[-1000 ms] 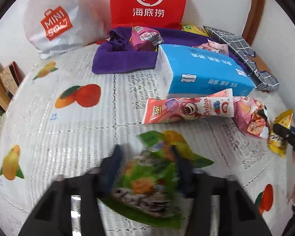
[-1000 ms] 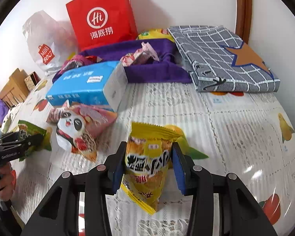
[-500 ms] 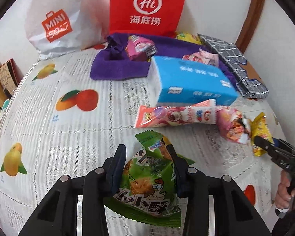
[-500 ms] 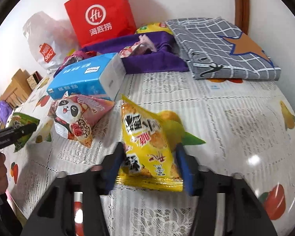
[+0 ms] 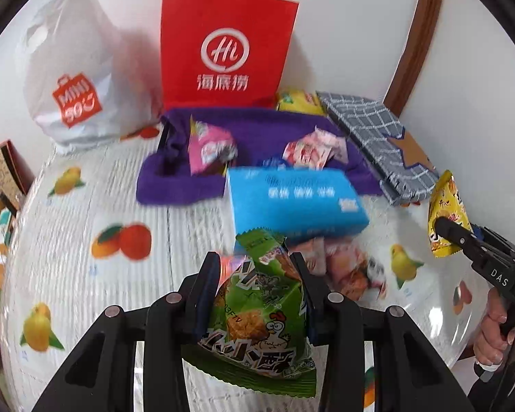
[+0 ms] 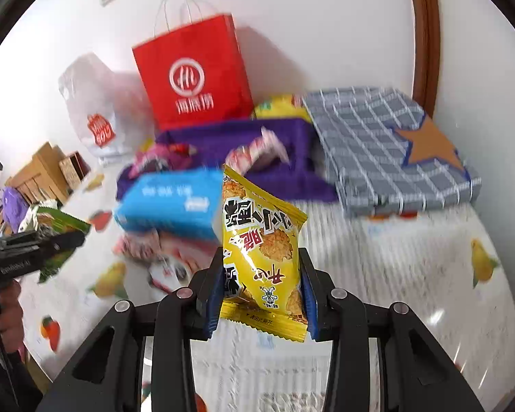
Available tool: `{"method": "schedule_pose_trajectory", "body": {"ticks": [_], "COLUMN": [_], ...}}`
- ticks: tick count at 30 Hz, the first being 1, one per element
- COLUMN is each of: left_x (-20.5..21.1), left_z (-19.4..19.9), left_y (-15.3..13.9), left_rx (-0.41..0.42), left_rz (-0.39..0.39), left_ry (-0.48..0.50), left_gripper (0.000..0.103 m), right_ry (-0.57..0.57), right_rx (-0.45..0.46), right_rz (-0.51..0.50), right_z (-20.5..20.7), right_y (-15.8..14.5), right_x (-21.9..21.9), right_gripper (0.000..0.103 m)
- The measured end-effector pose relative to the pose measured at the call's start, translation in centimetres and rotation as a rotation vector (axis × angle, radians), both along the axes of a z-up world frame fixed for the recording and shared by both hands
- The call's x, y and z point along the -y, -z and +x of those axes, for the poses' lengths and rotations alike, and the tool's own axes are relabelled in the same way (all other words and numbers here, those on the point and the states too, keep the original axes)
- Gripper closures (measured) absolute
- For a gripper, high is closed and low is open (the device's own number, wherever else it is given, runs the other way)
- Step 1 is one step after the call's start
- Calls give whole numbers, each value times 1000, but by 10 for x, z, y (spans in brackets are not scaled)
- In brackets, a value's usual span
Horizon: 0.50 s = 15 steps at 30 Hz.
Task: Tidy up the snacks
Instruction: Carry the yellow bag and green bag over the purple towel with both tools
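Note:
A green snack packet [image 5: 257,319] with a cartoon chicken hangs above the table between the pads of my left gripper [image 5: 255,264], which is shut on it. My right gripper [image 6: 261,257] holds a yellow snack packet [image 6: 261,240] upright in the air, its jaws closing tight with the pads pressing both sides. At the right edge of the left wrist view the right gripper [image 5: 443,226] shows with the yellow packet [image 5: 444,213]. The right wrist view catches the left gripper [image 6: 75,237] and the green packet [image 6: 61,223] at far left.
A blue tissue pack [image 5: 295,199] lies mid-table with pink snack packets [image 5: 343,267] in front of it. Behind are a purple towel [image 5: 257,130] bearing snacks, a red paper bag [image 5: 223,55], a white plastic bag [image 5: 75,79] and a grey checked cloth [image 5: 377,137].
Both grippers have risen, lifting the green and the yellow packet off the tablecloth. The yellow packet tipped sideways, then came upright between the pads.

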<state>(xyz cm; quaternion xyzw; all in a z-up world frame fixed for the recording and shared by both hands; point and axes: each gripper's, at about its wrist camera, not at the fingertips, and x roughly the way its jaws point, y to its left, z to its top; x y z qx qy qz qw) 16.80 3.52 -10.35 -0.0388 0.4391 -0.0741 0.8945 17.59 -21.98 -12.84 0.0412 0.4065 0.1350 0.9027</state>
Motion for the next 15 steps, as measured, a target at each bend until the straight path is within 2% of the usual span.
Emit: {"method": "schedule_pose_trajectory", "body": {"ticks": [10, 15], "left_x": [-6, -12], "left_z": [48, 73], "left_y": [-53, -69], "left_rx": [69, 83], "left_rz": [12, 24], "left_ry": [-28, -49], "left_gripper": [64, 64], "right_ry": [12, 4], "right_rx": [52, 59], "right_rz": [-22, -21], "right_z": [61, 92], "right_y": [-52, -63], "right_x": [-32, -45], "right_gripper": [64, 64]}}
